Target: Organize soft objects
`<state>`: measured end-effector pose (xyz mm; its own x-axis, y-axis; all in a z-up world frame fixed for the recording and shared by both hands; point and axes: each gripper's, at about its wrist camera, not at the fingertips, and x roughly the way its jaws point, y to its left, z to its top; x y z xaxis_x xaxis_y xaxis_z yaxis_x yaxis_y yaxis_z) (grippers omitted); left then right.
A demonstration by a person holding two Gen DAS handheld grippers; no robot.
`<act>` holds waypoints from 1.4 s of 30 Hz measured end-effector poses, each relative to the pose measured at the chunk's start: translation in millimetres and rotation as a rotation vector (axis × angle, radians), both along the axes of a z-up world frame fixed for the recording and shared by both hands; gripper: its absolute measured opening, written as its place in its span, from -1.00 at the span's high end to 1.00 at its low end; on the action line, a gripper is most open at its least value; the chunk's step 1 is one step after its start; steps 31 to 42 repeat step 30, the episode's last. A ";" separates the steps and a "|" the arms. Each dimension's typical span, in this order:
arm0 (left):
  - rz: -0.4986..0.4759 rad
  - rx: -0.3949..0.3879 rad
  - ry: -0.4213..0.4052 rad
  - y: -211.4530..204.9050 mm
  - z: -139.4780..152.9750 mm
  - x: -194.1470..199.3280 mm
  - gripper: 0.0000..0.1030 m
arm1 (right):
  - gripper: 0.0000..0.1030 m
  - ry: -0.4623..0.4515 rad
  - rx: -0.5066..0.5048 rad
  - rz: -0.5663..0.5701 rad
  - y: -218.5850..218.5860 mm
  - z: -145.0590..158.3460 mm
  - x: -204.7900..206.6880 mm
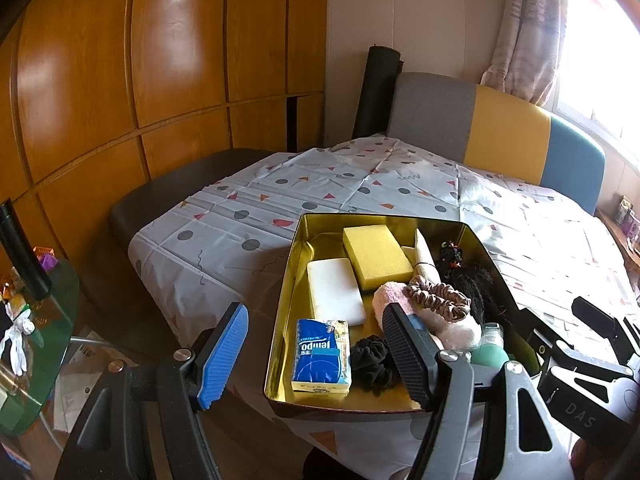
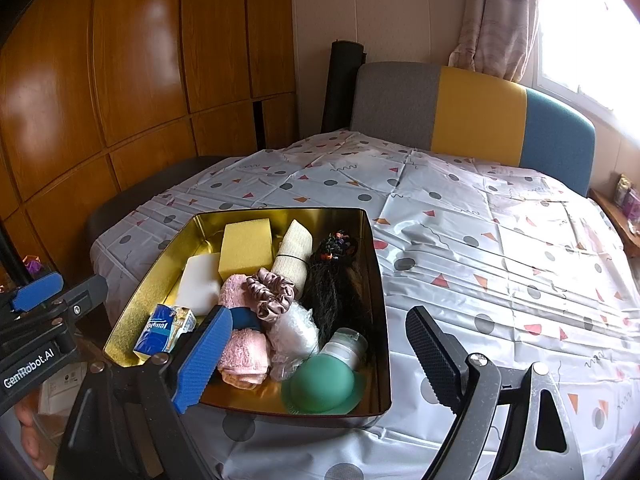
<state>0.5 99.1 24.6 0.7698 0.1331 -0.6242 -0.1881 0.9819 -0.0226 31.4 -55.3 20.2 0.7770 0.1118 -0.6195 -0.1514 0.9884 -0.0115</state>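
Your left gripper (image 1: 316,354) hangs with its ribbed pads spread wide and nothing between them, over the near left edge of the tin (image 1: 282,312); your right gripper (image 2: 320,360) is just as wide and bare, above the tin's near right corner. The tin is a shiny gold metal tray with rounded corners, sitting on a creased plastic tablecloth (image 2: 480,248) printed with dots and triangles. Inside, at the far end, you have a blocky yellow sponge (image 1: 376,256) overlapping a smooth white foam pad (image 1: 335,290), and a ribbed cream roll (image 2: 294,256) beside them. In the middle, a fuzzy pink towel (image 2: 244,344) lies with a glossy satin scrunchie (image 2: 270,294) against it, and a tangle of black hair (image 2: 336,292) runs along the right wall. A blue tissue pack (image 1: 322,354) lies near left. Only the left view shows you the black scrunchie (image 1: 370,362); the right view shows the crinkly clear wrap (image 2: 294,332) and the round green silicone dome (image 2: 322,384) in full.
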 end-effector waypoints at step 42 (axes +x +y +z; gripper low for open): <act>-0.049 0.005 -0.040 -12.6 -1.2 2.2 -0.12 | -0.77 0.025 0.019 -0.018 -10.0 -7.6 6.8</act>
